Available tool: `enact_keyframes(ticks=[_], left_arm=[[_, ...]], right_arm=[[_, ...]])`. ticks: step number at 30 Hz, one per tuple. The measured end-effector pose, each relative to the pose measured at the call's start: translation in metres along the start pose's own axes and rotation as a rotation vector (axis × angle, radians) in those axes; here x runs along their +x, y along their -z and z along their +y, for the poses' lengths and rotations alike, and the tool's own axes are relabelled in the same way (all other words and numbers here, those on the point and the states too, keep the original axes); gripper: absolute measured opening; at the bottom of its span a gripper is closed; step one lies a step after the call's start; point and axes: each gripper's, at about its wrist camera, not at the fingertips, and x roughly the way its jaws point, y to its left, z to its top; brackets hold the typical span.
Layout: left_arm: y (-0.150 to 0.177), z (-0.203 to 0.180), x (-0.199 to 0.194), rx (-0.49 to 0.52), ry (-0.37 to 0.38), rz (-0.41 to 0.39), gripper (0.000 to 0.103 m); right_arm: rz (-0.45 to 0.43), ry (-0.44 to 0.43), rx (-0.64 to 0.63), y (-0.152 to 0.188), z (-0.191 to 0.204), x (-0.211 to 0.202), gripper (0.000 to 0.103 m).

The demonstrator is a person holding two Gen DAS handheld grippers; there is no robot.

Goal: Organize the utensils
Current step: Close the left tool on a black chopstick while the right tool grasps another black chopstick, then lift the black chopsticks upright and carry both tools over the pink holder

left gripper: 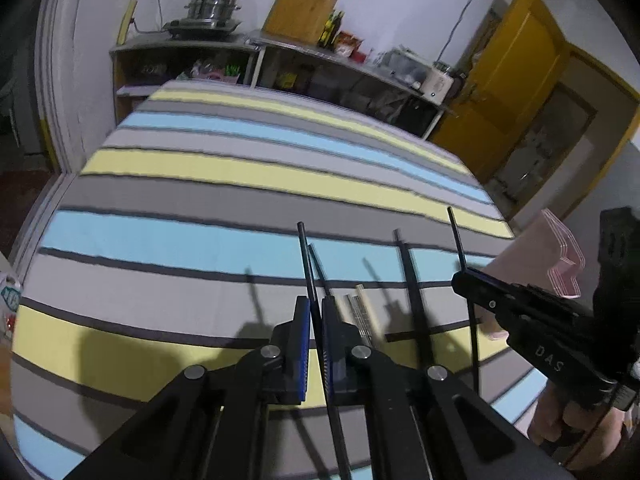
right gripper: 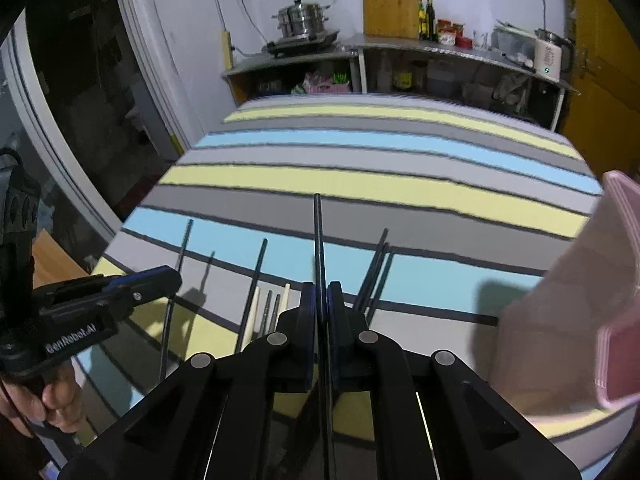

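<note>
Left hand-held gripper [left gripper: 316, 312] clamping black chopstick [left gripper: 306, 256], striped cloth [left gripper: 200, 184] bare beyond

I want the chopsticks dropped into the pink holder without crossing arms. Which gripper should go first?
Probably right. The right gripper, shut on a black chopstick, has the pink holder beside it. The left gripper would have to reach past the right.

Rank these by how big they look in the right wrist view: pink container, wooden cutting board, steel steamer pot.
1. Pink container, though it sits much nearer the camera, so its real size is unsure.
2. Wooden cutting board.
3. Steel steamer pot, clearly smaller than the board beside it on the far shelf.
</note>
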Motion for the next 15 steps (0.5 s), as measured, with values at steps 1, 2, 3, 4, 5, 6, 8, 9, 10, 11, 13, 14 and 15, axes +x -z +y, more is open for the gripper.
enact_keyframes(ticks=[1,2,3,4,5,6,8,9,10,11,13,14,15], left_arm=[[-0.001,-0.003,-0.011,0.006,0.013,-0.013,0.005],[-0.003,-0.006,-0.017,0.010,0.019,-0.022,0.005],[-0.003,-0.008,-0.024,0.015,0.027,-0.029,0.005],[-0.003,-0.011,-0.035,0.022,0.038,-0.039,0.005],[-0.004,-0.013,-0.042,0.026,0.047,-0.045,0.005],[-0.003,-0.016,-0.048,0.029,0.056,-0.050,0.004],[-0.003,-0.021,-0.063,0.039,0.079,-0.059,0.004],[-0.002,-0.024,-0.070,0.046,0.086,-0.064,0.004],[-0.002,-0.027,-0.074,0.049,0.092,-0.065,0.004],[-0.002,-0.029,-0.079,0.052,0.102,-0.065,0.004],[0.000,-0.035,-0.088,0.062,0.117,-0.070,0.004],[0.000,-0.039,-0.093,0.069,0.125,-0.072,0.004],[0.000,-0.042,-0.097,0.076,0.134,-0.073,0.004]], right_arm=[[-0.011,0.002,0.001,0.001,0.000,-0.006,0.006],[-0.025,0.005,0.003,0.001,0.001,-0.015,0.006],[-0.039,0.006,0.003,0.002,0.001,-0.023,0.006],[-0.051,0.009,0.003,0.004,0.002,-0.030,0.006],[-0.062,0.011,0.004,0.005,0.003,-0.036,0.006],[-0.076,0.015,0.005,0.006,0.004,-0.045,0.006],[-0.096,0.019,0.007,0.009,0.004,-0.058,0.006],[-0.106,0.021,0.009,0.010,0.005,-0.065,0.006],[-0.114,0.022,0.012,0.011,0.004,-0.070,0.006],[-0.124,0.023,0.016,0.013,0.004,-0.078,0.006],[-0.137,0.027,0.022,0.016,0.004,-0.087,0.006],[-0.144,0.028,0.026,0.018,0.003,-0.092,0.006],[-0.150,0.032,0.030,0.019,0.003,-0.097,0.006]])
